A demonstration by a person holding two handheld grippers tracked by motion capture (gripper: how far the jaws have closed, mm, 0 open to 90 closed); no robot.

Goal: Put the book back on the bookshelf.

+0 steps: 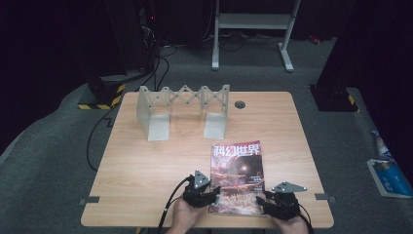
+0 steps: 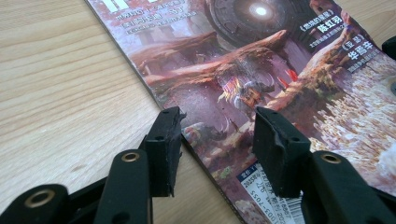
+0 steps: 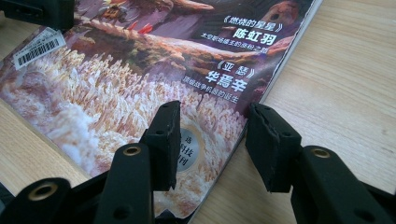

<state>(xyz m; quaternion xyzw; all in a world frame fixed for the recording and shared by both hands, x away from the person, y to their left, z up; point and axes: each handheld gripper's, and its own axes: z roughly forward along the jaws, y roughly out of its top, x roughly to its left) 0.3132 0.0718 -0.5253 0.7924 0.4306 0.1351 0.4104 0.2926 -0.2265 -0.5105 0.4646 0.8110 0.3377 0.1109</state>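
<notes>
The magazine (image 1: 237,178) is seen flat on the bench (image 1: 146,165) near its front edge, flanked at both lower corners by the released left claw (image 2: 217,140) and right claw (image 3: 212,142), so grasping is not yet done.

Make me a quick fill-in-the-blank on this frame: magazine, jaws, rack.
1. The magazine lies ____ on the table.
2. The left gripper has its jaws astride the magazine's ____ edge.
3. The right gripper has its jaws ____, with nothing clamped.
4. The grey folding rack stands ____ the magazine, toward the table's far edge.

Missing words: flat; left; open; behind
</notes>
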